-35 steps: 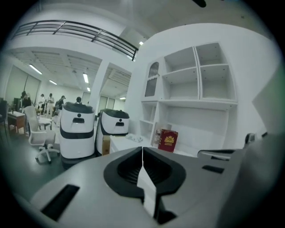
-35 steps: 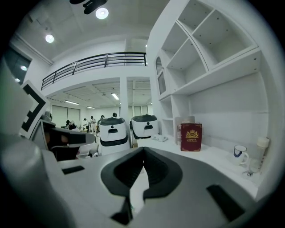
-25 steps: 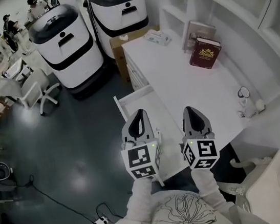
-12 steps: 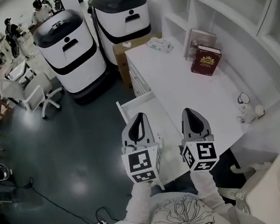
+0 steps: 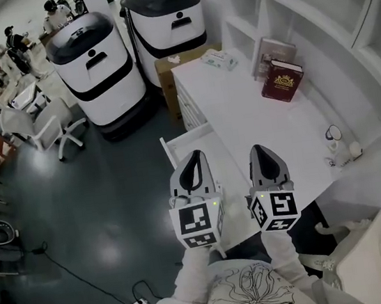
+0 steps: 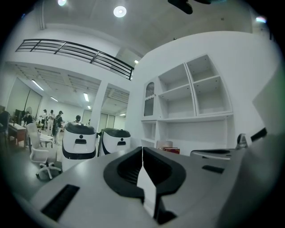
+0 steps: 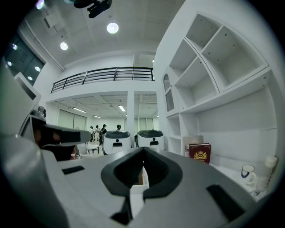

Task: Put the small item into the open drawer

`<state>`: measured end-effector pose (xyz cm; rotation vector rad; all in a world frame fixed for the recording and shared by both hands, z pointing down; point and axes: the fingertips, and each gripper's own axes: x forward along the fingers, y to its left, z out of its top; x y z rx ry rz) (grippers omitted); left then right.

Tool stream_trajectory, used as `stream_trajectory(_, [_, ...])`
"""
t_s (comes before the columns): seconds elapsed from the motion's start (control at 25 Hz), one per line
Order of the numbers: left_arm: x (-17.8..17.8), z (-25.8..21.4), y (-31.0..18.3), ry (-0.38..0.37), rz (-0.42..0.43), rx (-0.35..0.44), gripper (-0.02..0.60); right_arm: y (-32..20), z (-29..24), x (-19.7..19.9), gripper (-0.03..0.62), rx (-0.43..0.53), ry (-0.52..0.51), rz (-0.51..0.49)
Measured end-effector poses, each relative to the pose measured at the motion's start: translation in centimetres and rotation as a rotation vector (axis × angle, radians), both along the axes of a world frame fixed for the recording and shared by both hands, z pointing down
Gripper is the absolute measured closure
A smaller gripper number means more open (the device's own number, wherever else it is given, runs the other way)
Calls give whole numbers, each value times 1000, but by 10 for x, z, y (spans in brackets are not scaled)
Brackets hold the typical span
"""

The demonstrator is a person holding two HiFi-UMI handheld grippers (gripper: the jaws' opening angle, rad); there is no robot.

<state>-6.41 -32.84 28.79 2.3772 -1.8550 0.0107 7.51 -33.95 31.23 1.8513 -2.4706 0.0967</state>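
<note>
In the head view both grippers hang side by side over the front of the white desk (image 5: 255, 114). My left gripper (image 5: 193, 157) is shut and empty, above the pulled-out white drawer (image 5: 171, 152). My right gripper (image 5: 265, 151) is shut and empty too, over the desk's front edge. In the left gripper view the left gripper (image 6: 142, 154) has its jaws pressed together; in the right gripper view the right gripper (image 7: 143, 156) does too. A small white mug (image 5: 333, 136) and a small white item (image 5: 352, 151) stand at the desk's right end, far from both grippers.
A dark red book (image 5: 281, 80) leans against another at the desk's back, and a tissue pack (image 5: 218, 58) lies at its far end. Two white-and-black machines (image 5: 96, 55) and a cardboard box (image 5: 167, 70) stand beyond. A chair (image 5: 42, 123) and people are at far left.
Both grippers stay shut and side by side over the drawer and desk edge. The head view has shifted slightly, so they sit a little lower and to the right.
</note>
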Motion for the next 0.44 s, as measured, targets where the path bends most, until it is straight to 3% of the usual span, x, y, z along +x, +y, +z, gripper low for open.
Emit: stream_trajectory(0.44, [5, 4, -3, -1, 8, -10, 574, -2, -2, 9, 591, 4, -9, 19])
